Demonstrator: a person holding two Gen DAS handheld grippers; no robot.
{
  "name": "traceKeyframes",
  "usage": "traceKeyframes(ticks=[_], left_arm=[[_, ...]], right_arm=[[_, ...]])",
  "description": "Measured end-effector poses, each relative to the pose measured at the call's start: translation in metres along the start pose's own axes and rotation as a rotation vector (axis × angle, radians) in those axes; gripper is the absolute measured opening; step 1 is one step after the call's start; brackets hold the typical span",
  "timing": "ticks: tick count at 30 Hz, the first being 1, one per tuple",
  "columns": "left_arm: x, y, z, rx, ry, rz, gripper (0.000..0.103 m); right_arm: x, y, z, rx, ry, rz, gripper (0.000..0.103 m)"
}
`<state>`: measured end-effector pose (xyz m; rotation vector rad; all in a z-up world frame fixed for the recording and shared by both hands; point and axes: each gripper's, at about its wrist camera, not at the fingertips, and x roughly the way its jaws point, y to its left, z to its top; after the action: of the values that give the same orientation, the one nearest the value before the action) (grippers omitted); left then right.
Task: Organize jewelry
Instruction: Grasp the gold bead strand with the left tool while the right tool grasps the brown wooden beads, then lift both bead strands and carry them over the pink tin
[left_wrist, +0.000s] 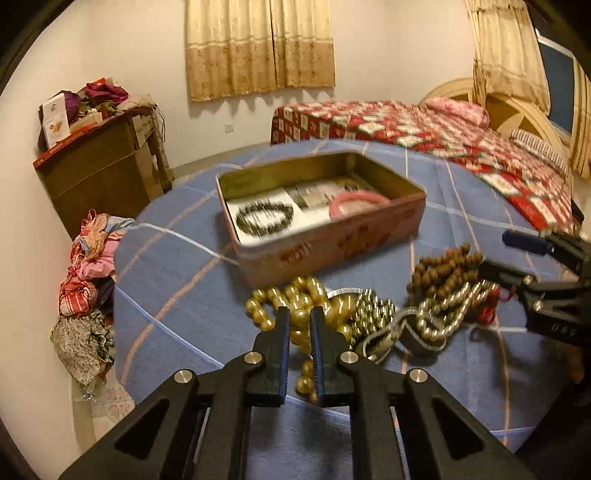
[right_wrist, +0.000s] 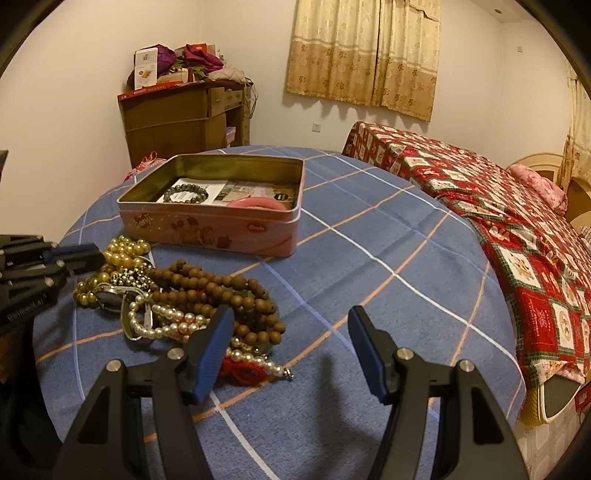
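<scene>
1. Two grippers over one heap of jewelry on the blue checked cloth (right_wrist: 369, 258); left gripper (left_wrist: 300, 317) narrowed on the gold bead strand (left_wrist: 306, 299), beads running down between its fingers, so judged gripped, though contact of the pads is partly hidden; right gripper (right_wrist: 291, 325) spread wide, holding nothing.
2. Heap directly ahead of both tools, nearer than the pink tin (right_wrist: 210, 225); tin beyond the heap, just apart from it, lid off, long axis roughly across the left view.
3. Already inside the tin: dark bead bracelet (right_wrist: 186, 194) toward one end, pink bangle (right_wrist: 256, 203) toward the other, against the near wall; open floor between them.
4. Gold strand tangled at its far end with the small metallic beads (left_wrist: 373, 306) and the watch (right_wrist: 110, 295); likely to drag neighbours if lifted fast.
5. Brown wooden beads (right_wrist: 210, 284) and pearl strand (right_wrist: 173, 325) just off the right gripper's left finger; right hand nearer to these, needing a shift leftward to straddle them.
6. Free room: bare cloth to the right of the heap; table edge close below the left tool; clear path up and forward over the tin's near wall.
</scene>
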<state>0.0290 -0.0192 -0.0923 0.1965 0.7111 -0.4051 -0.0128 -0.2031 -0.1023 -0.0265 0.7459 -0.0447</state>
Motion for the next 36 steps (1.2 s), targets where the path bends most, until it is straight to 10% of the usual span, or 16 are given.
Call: traceKeyframes(ticks=[10, 21, 26, 36], left_arm=[[-0.037, 0.014, 0.025, -0.018, -0.129, 0.072, 0.01], [-0.016, 0.023, 0.019, -0.039, -0.081, 0.055, 0.01], [-0.015, 0.024, 0.019, -0.051, -0.076, 0.044, 0.01], [-0.027, 0.026, 0.025, -0.059, -0.104, 0.04, 0.01]], right_arm=[[-0.003, -0.003, 0.007, 0.018, -0.015, 0.009, 0.066], [0.012, 0.007, 0.012, 0.002, 0.025, 0.085, 0.066], [0.008, 0.012, 0.008, -0.033, 0.033, 0.139, 0.015], [-0.005, 0.013, 0.011, -0.035, -0.025, 0.119, 0.009]])
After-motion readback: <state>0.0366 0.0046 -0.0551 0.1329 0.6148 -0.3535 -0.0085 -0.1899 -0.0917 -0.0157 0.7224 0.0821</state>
